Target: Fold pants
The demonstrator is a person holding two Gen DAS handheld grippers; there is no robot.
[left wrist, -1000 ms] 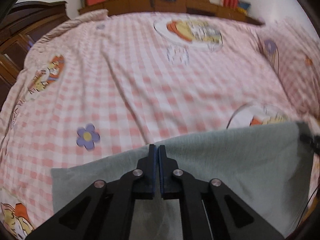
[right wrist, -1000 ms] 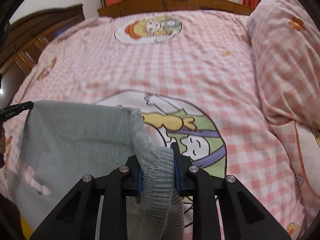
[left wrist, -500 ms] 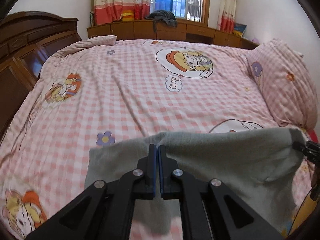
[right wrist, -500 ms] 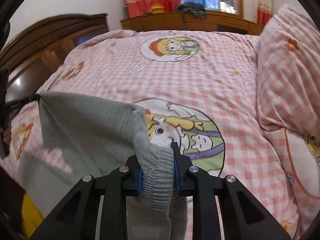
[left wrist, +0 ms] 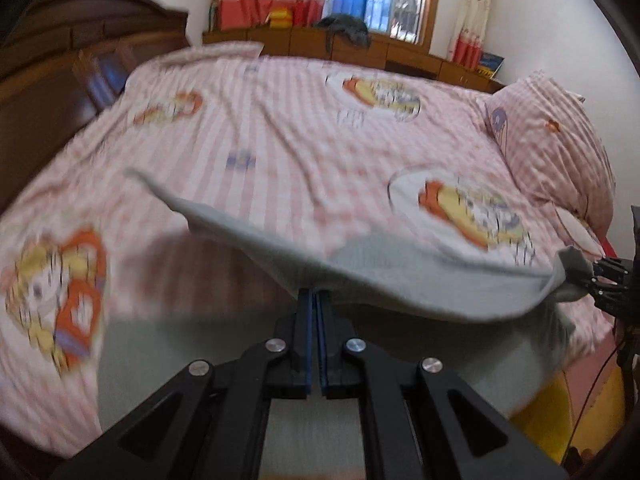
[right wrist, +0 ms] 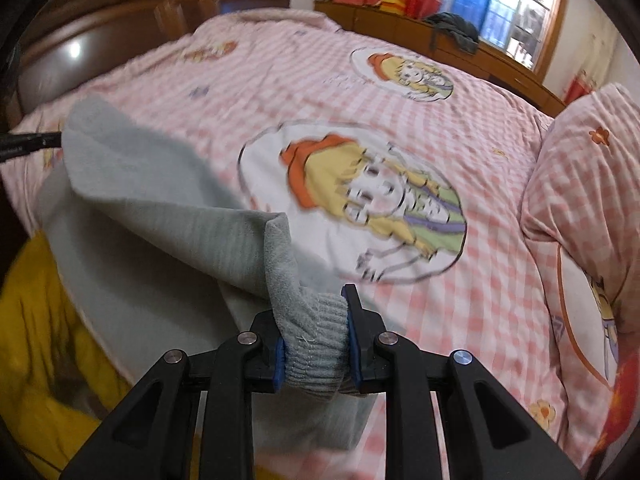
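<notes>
The grey pants (left wrist: 420, 280) hang stretched in the air above the near edge of the pink checked bed (left wrist: 304, 128). My left gripper (left wrist: 315, 300) is shut on the thin edge of the pants. My right gripper (right wrist: 314, 320) is shut on the ribbed cuff of the pants (right wrist: 316, 344), which bunches between its pads. The right gripper also shows at the far right of the left wrist view (left wrist: 612, 280), holding its end. The left gripper's tip shows at the left edge of the right wrist view (right wrist: 28, 142). The fabric (right wrist: 160, 208) sags between them.
A pink checked pillow (left wrist: 560, 140) lies at the right side of the bed. A dark wooden headboard (left wrist: 80, 52) stands at the left. A low wooden cabinet (left wrist: 360, 46) with dark clothing on it runs under the window. Something yellow (right wrist: 48, 340) lies beside the bed.
Both grippers have lifted and swung the pants up, so the fabric now floats flatter above the bed. The views are blurred from motion. Both grips hold as before.
</notes>
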